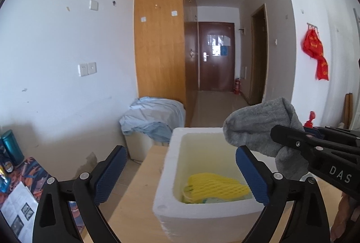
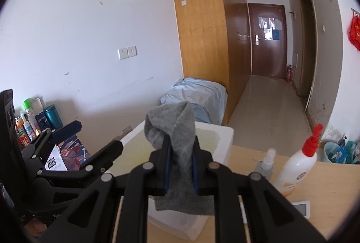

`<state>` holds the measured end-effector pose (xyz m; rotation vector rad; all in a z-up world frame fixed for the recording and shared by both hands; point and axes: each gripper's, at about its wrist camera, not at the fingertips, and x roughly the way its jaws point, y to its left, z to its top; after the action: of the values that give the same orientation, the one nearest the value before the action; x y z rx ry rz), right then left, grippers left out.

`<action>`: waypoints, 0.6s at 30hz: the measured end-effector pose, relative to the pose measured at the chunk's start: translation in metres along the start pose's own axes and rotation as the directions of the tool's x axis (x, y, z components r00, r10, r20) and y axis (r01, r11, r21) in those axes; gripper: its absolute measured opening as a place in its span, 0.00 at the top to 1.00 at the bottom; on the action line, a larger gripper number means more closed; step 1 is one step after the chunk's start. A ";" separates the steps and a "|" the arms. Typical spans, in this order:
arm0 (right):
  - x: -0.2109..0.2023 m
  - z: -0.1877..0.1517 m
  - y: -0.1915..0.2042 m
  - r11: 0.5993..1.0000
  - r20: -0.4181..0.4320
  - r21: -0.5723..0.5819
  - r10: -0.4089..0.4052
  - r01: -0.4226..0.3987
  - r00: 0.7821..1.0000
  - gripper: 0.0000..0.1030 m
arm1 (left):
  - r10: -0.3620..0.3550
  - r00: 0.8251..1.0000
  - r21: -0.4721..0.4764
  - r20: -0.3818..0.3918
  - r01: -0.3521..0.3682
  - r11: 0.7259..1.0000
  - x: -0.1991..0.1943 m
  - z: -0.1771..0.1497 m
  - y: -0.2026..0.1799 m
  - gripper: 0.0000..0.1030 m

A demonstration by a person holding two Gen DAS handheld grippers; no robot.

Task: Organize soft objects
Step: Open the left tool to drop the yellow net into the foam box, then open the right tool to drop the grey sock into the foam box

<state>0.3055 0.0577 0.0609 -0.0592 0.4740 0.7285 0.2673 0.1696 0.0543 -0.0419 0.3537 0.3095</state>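
Note:
A white foam box (image 1: 167,177) stands on the wooden table, with a yellow foam net (image 1: 216,186) lying inside it. My right gripper (image 2: 180,141) is shut on a grey sock (image 2: 177,130) and holds it above the box's right rim; the sock also shows in the left wrist view (image 1: 258,126), as does the right gripper (image 1: 292,141). My left gripper (image 1: 180,175) is open and empty, its blue pads either side of the box's near end. It shows at the left of the right wrist view (image 2: 94,137). The foam box shows there too (image 2: 222,141).
A white bottle with a red nozzle (image 2: 297,166), a small spray bottle (image 2: 265,164) and a white device (image 2: 301,209) stand on the table right of the box. Bottles and cans (image 2: 33,121) and a printed leaflet (image 1: 18,209) lie at the left. A blue cloth-covered box (image 1: 153,119) is beyond the table.

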 end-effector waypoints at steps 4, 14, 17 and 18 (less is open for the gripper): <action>0.008 -0.002 -0.005 0.999 -0.010 0.024 0.032 -0.032 0.999 0.81 | 0.023 1.000 -0.025 -0.015 -0.024 0.999 0.005 -0.002 0.009 0.05; 0.006 -0.001 -0.011 0.992 0.009 0.068 0.103 -0.104 0.995 0.22 | 0.031 0.999 -0.055 -0.022 -0.032 0.998 0.005 -0.003 0.018 0.05; 0.003 0.000 -0.009 0.992 0.016 0.068 0.101 -0.102 0.995 0.21 | 0.022 0.999 -0.063 -0.026 -0.024 0.998 0.006 -0.003 0.019 0.05; 0.003 0.001 -0.009 0.992 0.018 0.068 0.103 -0.104 0.995 0.21 | 0.023 0.999 -0.062 -0.023 -0.025 0.998 0.005 -0.003 0.019 0.05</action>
<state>0.3135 0.0534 0.0593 0.0350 0.4906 0.8129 0.2647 0.1889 0.0501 -0.1023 0.3673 0.3441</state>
